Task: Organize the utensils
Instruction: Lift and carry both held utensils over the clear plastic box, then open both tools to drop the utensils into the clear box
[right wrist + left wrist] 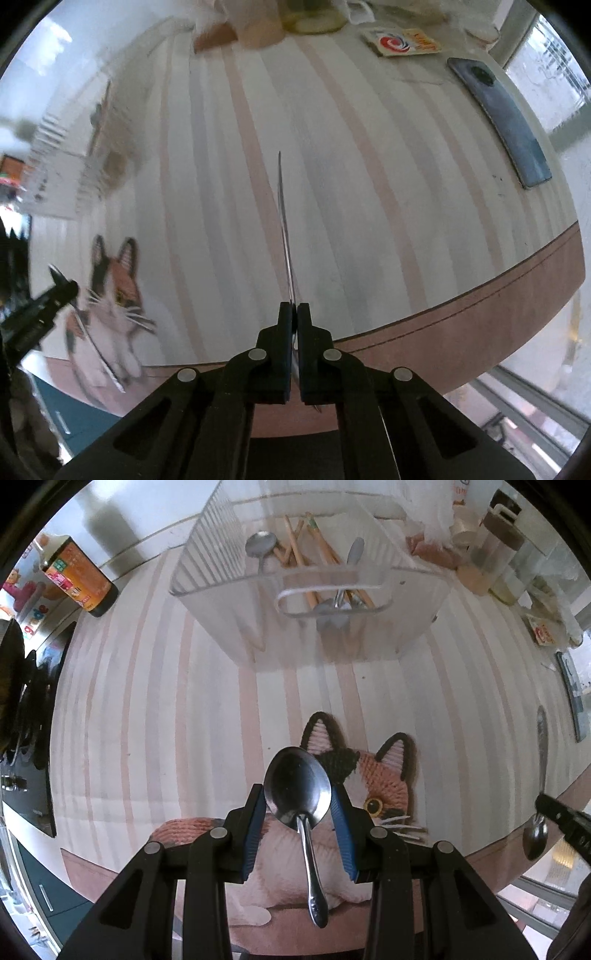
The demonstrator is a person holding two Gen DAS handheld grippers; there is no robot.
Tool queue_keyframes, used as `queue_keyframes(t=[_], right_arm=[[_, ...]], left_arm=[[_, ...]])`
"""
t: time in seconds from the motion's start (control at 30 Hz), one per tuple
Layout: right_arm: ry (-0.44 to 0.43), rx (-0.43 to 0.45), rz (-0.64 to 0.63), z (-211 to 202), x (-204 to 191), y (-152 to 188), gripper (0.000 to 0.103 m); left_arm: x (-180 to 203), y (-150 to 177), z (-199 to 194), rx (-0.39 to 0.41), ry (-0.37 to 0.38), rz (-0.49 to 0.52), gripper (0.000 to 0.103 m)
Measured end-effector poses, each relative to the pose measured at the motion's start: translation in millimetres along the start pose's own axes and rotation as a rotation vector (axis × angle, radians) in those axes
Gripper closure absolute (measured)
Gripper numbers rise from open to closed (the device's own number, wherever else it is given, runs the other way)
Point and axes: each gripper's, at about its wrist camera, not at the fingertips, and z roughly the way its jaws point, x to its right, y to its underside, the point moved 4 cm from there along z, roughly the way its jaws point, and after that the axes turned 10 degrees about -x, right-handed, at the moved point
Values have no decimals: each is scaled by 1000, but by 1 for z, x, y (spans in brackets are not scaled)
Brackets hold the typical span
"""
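My left gripper (298, 805) is shut on a steel spoon (298, 794) by the edges of its bowl, handle hanging back toward the camera, above the striped cloth. A clear plastic organizer bin (306, 587) stands ahead and holds wooden chopsticks (295, 546) and spoons (260, 544). My right gripper (294, 308) is shut on a second spoon (284, 221), seen edge-on with its handle pointing forward. That spoon (541, 775) and the right gripper (565, 819) also show at the right edge of the left wrist view. The left gripper shows blurred in the right wrist view (55, 295).
A striped tablecloth (147, 701) with a cat picture (369, 775) covers the table. A sauce bottle (79, 576) stands far left. Jars and packets (491, 554) crowd the far right corner. A phone (498, 125) and a small packet (402, 42) lie near the right edge.
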Motion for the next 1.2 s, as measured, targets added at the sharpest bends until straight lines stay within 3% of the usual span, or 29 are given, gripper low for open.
queue_keyframes(t=[0.37,0.57,0.9,1.2], right_arm=[[-79,61,20,-49,27,-4,101],[-107,91,-13,-52,-1,-12,101],[-169,160,-101,-90,-41,-21,101],[-235,221,-212,-135,-94,-42,101]], left_arm=[[-6,14,-38,52,3,-22,71],[-13,13,-60,95,-3,-38,71],[-29,12,-101,172,4,-74,71],[-39,-3,-165,281,60,-94,71]])
